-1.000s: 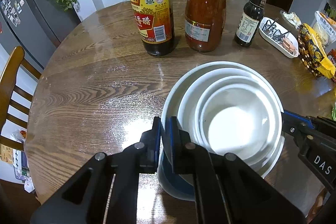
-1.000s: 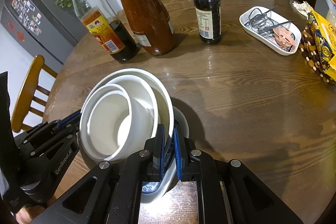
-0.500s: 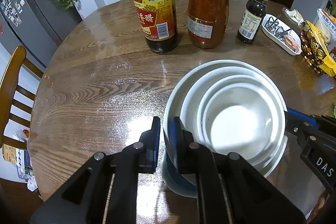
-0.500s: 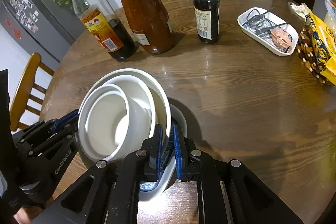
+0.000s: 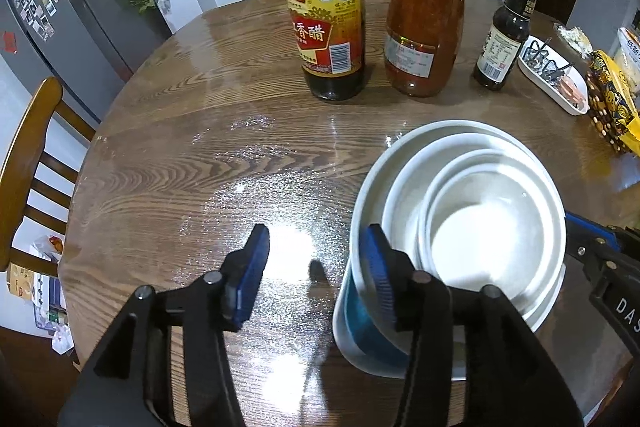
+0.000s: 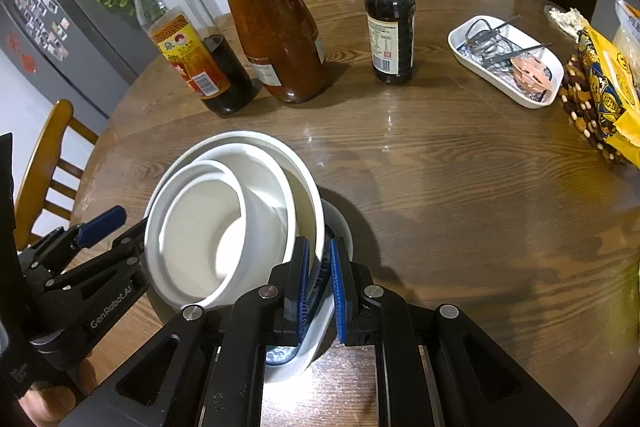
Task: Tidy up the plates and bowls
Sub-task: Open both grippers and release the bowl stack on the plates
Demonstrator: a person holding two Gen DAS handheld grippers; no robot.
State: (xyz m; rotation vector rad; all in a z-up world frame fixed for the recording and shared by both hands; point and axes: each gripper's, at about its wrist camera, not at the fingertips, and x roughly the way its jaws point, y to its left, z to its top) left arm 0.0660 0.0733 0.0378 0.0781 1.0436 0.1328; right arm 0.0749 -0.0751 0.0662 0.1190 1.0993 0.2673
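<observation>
The round wooden table [image 5: 168, 163] carries a stack of white bowls [image 5: 472, 223] near its front edge. My left gripper [image 5: 316, 267] has just been opening, its jaws apart beside the stack's rim. My right gripper [image 6: 318, 287] pinches the plate rim [image 6: 320, 323] under the bowls.

My jaws carry ribbed blue rubbery pads on matt black plastic arms with bright metal pins. The nested bowls [image 5: 472, 219] look like glossy white ceramic, smooth inside. The bench [image 5: 200, 163] is grained wood with a shiny, reflective coat. The vinegar bottle [image 5: 324, 7] is clear glass with a glossy paper label.
</observation>
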